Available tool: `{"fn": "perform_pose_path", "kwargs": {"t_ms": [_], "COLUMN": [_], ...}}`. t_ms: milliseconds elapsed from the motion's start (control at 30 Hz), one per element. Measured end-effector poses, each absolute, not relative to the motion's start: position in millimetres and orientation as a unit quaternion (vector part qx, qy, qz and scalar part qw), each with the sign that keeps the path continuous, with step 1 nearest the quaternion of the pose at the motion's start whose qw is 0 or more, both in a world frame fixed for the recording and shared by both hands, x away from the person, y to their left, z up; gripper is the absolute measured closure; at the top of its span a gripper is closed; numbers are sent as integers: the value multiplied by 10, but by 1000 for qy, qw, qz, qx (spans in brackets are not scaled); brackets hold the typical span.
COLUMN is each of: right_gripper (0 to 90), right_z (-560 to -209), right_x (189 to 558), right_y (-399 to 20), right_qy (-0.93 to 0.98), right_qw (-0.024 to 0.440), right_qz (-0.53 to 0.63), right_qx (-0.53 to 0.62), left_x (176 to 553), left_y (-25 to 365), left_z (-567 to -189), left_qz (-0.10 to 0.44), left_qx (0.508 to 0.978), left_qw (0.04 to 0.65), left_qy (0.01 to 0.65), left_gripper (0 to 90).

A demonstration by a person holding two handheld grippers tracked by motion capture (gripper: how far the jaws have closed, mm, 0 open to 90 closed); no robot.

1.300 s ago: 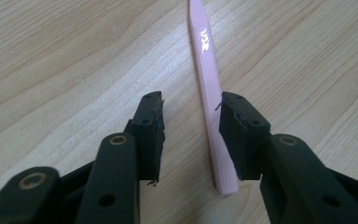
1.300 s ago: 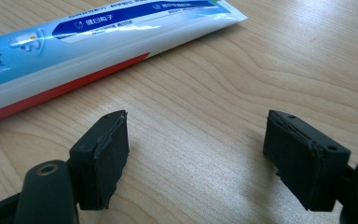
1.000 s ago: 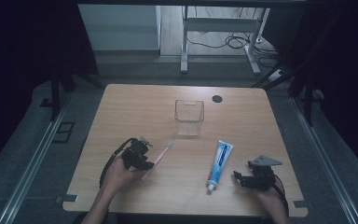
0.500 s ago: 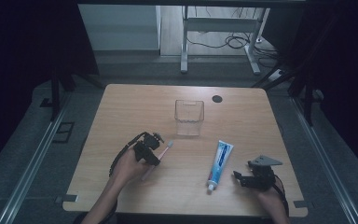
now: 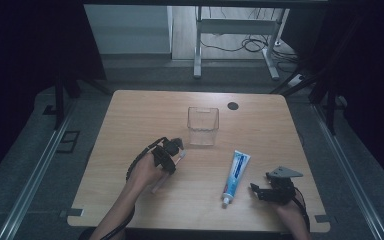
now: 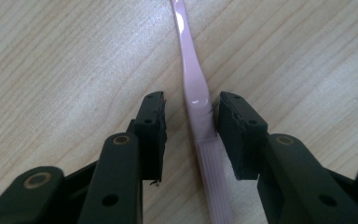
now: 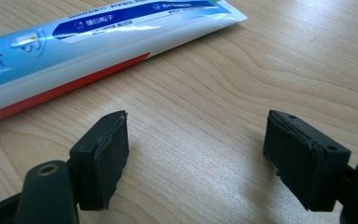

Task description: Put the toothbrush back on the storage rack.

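Since the earlier frame, your left hand has carried the left gripper (image 5: pixel 176 151) across the light wooden table (image 5: pixel 130 120) toward the clear square plastic cup (image 5: pixel 203 126), and it now sits over the slim pink plastic toothbrush (image 6: pixel 196 100). Its jaws have just been closing, and the toothbrush handle lies flat on the table between them. In the left gripper view, 1 pad looks to be touching the handle on 1 side while the other stands off with a small gap, so nothing is clamped yet. Your right gripper (image 5: pixel 264 191) has stayed where it was near the table's front edge, its jaws spread wide with bare wood between them. It rests just beside the blue, white and red toothpaste tube (image 5: pixel 235 175), which lies flat, not touching the jaws.
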State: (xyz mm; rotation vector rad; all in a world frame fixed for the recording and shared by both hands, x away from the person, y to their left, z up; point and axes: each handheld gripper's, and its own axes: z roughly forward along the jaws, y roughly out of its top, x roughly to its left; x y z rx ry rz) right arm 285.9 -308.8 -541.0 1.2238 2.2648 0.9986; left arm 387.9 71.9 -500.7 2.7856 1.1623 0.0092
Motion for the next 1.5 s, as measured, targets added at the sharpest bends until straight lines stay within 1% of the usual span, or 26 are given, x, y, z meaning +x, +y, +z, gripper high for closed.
{"fn": "perform_pose_path", "kwargs": {"t_ms": [167, 267, 400, 533, 700, 1267, 1500], "right_gripper": [224, 224, 224, 224, 224, 224, 224], "right_z": [-5410, -5410, -5410, -5410, -5410, -5411, -5411], "right_x": [2859, 2859, 2859, 2859, 2859, 2861, 2860], "right_y": [-3088, -3087, -3087, -3087, -3087, -3088, -3087], "right_qy": [805, 805, 805, 805, 805, 805, 805], "right_qw": [189, 189, 189, 189, 189, 190, 190], "right_qz": [355, 355, 355, 355, 355, 356, 356], "right_qx": [435, 435, 435, 435, 435, 435, 435], "left_x": [3912, 3920, 3917, 3908, 3896, 3807, 3765], "left_y": [696, 691, 686, 681, 684, 658, 616], "left_z": [-5004, -5002, -5000, -4997, -4972, -4604, -4473], "left_qz": [-2, -5, -6, -5, -7, 8, 13], "left_qx": [918, 916, 918, 921, 922, 926, 931], "left_qw": [48, 43, 39, 38, 59, 134, 151], "left_qy": [393, 398, 395, 387, 384, 353, 331], "left_gripper": [656, 727, 784, 792, 792, 793, 793]}}
